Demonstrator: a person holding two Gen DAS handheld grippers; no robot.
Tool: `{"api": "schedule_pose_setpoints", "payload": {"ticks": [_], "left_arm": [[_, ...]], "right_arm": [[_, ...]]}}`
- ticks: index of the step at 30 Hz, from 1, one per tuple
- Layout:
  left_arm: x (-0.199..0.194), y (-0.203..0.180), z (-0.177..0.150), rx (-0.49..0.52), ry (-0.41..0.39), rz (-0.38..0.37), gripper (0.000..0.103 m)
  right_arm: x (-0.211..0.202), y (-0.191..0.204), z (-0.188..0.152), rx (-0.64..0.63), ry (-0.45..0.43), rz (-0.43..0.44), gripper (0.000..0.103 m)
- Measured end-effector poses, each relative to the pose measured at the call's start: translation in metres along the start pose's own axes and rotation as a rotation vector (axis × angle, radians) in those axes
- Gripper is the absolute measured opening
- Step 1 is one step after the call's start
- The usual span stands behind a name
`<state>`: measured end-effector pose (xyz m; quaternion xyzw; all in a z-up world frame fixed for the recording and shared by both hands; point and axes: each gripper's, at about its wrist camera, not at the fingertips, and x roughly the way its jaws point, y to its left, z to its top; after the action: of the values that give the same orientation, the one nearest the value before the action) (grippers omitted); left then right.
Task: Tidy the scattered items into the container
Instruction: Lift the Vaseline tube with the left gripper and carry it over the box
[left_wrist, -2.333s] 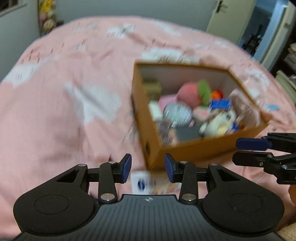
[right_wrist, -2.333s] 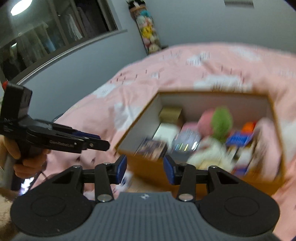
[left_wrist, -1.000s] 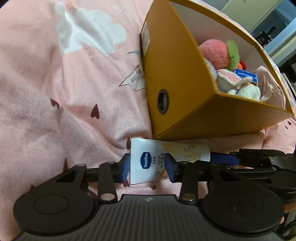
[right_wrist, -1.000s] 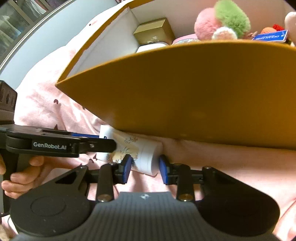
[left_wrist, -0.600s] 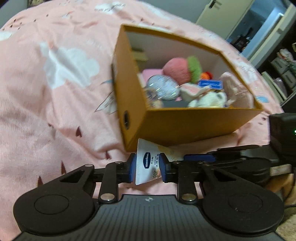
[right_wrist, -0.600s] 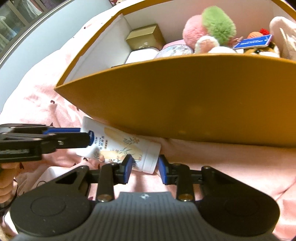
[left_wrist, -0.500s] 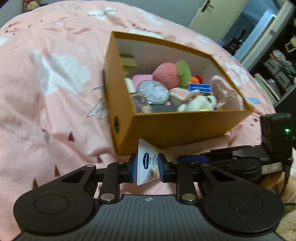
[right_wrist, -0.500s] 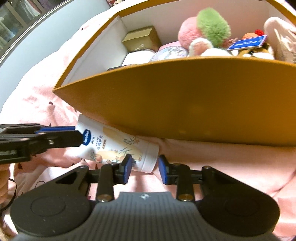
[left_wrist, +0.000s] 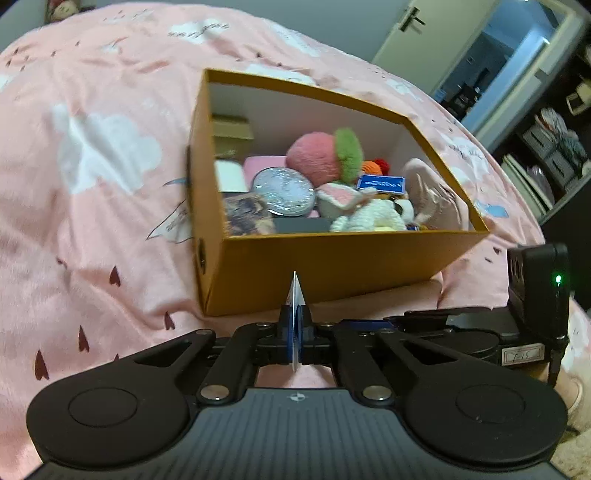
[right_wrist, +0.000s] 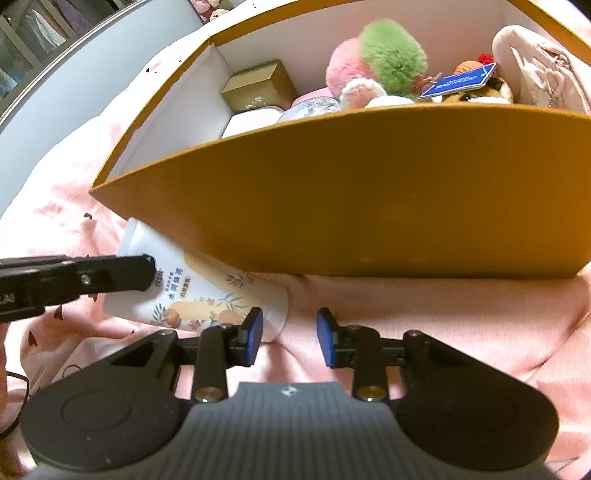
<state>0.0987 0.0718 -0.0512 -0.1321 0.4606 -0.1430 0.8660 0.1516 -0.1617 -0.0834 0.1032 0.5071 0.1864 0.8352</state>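
Left wrist: box (left_wrist: 332, 258) holds plush ball (left_wrist: 317, 155), round tin (left_wrist: 284, 190).

1. The right tool (right_wrist: 289, 341) is seen with its blue pads apart, nothing between them, just above the pink bedspread (right_wrist: 461, 325).
2. A white lotion tube (right_wrist: 207, 295) is pinched at its flat end by the left tool (right_wrist: 146, 273), its cap end just beside the right tool's left pad.
3. The orange box (right_wrist: 369, 206) is filled with plush toys, a gold carton (right_wrist: 258, 86) and a blue card (right_wrist: 460, 79).
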Motion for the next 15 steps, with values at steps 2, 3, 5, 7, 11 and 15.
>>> {"api": "schedule_pose_setpoints", "payload": {"ticks": [2, 3, 5, 7, 11, 15], "left_arm": [[-0.001, -0.008, -0.001, 0.026, -0.005, 0.005, 0.002], [-0.003, -0.011, -0.001, 0.035, -0.006, 0.003, 0.002], [-0.006, -0.017, -0.001, 0.054, -0.013, 0.002, 0.002], [-0.012, -0.024, -0.001, 0.075, -0.026, -0.004, 0.002], [-0.028, -0.035, 0.000, 0.105, -0.061, -0.005, 0.002], [-0.047, -0.043, 0.004, 0.110, -0.100, -0.022, 0.002]], "right_arm": [[-0.002, 0.003, 0.000, -0.016, -0.010, 0.002, 0.035], [-0.006, 0.005, 0.000, -0.025, -0.018, 0.005, 0.035], [-0.013, 0.009, -0.002, -0.044, -0.036, 0.010, 0.035], [-0.023, 0.014, -0.004, -0.063, -0.054, 0.016, 0.035], [-0.038, 0.019, -0.006, -0.081, -0.084, 0.011, 0.036], [-0.057, 0.021, -0.010, -0.090, -0.111, 0.019, 0.036]]}}
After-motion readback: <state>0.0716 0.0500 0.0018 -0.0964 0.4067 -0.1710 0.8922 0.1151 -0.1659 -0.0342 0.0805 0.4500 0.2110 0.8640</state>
